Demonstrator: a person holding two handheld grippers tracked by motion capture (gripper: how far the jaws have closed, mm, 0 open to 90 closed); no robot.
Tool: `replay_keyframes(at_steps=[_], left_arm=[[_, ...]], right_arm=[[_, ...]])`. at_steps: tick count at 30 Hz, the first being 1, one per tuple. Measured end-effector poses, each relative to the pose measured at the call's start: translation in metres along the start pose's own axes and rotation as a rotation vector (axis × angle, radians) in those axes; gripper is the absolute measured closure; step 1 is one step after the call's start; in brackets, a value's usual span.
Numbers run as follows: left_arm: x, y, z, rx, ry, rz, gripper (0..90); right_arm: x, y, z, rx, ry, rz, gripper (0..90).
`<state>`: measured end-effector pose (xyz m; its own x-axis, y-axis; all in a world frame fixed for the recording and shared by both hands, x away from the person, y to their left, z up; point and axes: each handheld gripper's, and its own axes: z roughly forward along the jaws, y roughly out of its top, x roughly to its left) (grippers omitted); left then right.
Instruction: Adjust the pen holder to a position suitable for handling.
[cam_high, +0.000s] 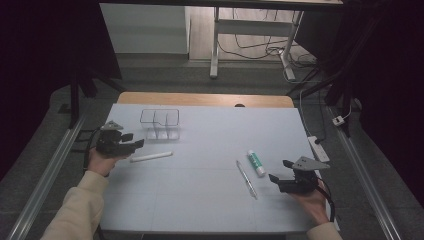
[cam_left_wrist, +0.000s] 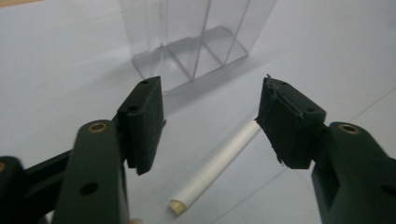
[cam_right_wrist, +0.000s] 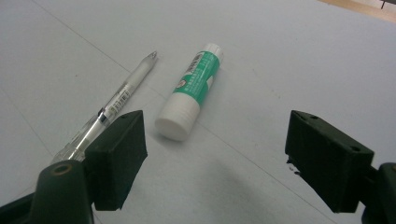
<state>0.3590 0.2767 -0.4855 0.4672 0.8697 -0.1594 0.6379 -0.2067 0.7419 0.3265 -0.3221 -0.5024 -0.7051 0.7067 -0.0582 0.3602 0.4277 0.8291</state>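
A white marker (cam_high: 151, 157) (cam_left_wrist: 215, 164) lies flat on the pale table, just right of my left gripper (cam_high: 135, 140) (cam_left_wrist: 212, 121). In the left gripper view the marker lies below and between the jaws, untouched; the jaws stand apart with nothing gripped. A clear plastic organizer (cam_high: 160, 124) (cam_left_wrist: 191, 37) with compartments stands upright beyond it. Towards the right, a green-and-white glue stick (cam_high: 256, 163) (cam_right_wrist: 190, 92) and a clear pen (cam_high: 246, 178) (cam_right_wrist: 114, 105) lie side by side. My right gripper (cam_high: 280, 171) (cam_right_wrist: 215, 158) hovers near them, wide open and empty.
The table's light surface (cam_high: 210, 145) has a wooden strip at its far edge. Metal rails run along both sides. A power strip (cam_high: 319, 148) and cables lie off the right edge, with desk legs beyond.
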Motion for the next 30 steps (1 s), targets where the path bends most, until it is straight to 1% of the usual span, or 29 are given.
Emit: replay_keyframes(at_steps=[7, 11, 12, 13, 14, 15, 19, 22, 30], left_arm=[[0.016, 0.005, 0.005, 0.011, 0.038, -0.01, 63.2], [0.021, 0.007, 0.007, 0.021, 0.045, -0.011, 75.0], [0.023, 0.008, 0.008, 0.02, 0.045, -0.014, 75.0], [0.024, 0.009, 0.008, 0.021, 0.046, -0.017, 78.4], [0.025, 0.01, 0.009, 0.024, 0.046, -0.016, 85.2], [0.025, 0.011, 0.011, 0.028, 0.046, -0.013, 87.6], [0.027, 0.015, 0.016, 0.045, 0.052, -0.005, 89.3], [0.029, 0.02, 0.019, 0.039, 0.053, -0.017, 89.4], [0.037, 0.03, 0.032, 0.051, 0.06, -0.033, 89.4]], right_arm=[[0.001, 0.0, 0.0, 0.004, -0.004, -0.007, 20.1], [0.0, 0.0, 0.001, 0.008, -0.005, -0.007, 20.1], [0.0, 0.0, 0.001, 0.008, -0.005, -0.007, 20.1], [0.0, 0.0, 0.001, 0.008, -0.004, -0.007, 20.1], [0.0, 0.0, 0.001, 0.009, -0.001, -0.007, 20.1], [0.0, 0.0, 0.001, 0.01, 0.0, -0.007, 20.1], [0.001, 0.0, 0.001, 0.014, -0.004, -0.011, 20.2], [0.001, 0.0, 0.001, 0.016, -0.003, -0.011, 20.3], [0.001, -0.001, 0.002, 0.019, -0.001, -0.011, 20.3]])
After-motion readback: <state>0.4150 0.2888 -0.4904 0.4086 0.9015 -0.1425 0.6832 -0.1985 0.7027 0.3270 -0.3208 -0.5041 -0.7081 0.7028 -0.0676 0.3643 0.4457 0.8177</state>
